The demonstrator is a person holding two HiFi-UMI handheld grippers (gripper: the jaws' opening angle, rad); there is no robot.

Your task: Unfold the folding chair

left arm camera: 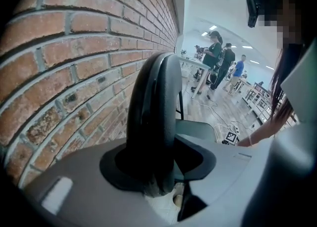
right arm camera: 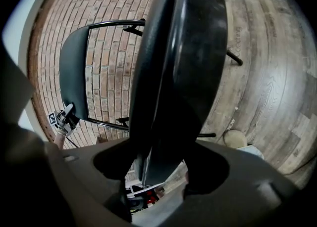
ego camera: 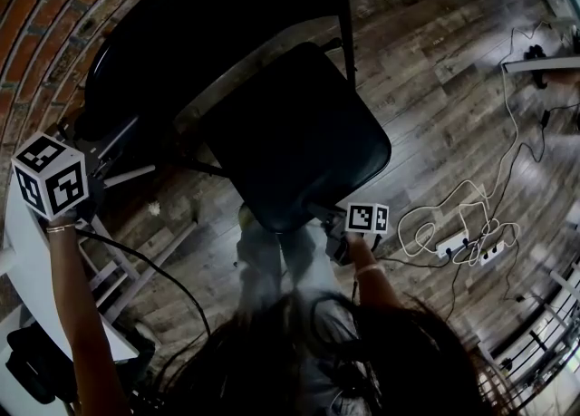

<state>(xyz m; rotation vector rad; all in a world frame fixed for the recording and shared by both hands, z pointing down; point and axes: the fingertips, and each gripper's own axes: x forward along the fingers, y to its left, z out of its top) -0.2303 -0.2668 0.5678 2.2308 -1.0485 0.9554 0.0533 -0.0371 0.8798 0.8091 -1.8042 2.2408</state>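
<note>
A black folding chair stands by the brick wall, its backrest (ego camera: 208, 15) at the top and its seat (ego camera: 299, 133) tilted below it. My left gripper (ego camera: 101, 162) is at the backrest's left edge. In the left gripper view the backrest's rim (left arm camera: 153, 102) stands between the jaws of the left gripper (left arm camera: 158, 171), with a gap showing on its right side. My right gripper (ego camera: 328, 220) is at the seat's front edge. In the right gripper view the seat (right arm camera: 183, 48) runs between the open jaws of the right gripper (right arm camera: 158, 171), with gaps on both sides.
The brick wall (ego camera: 54, 6) is close behind the chair. A white table (ego camera: 23, 260) stands at the left. A power strip with white cables (ego camera: 462, 242) lies on the wooden floor at the right. Several people (left arm camera: 213, 58) stand far off in the room.
</note>
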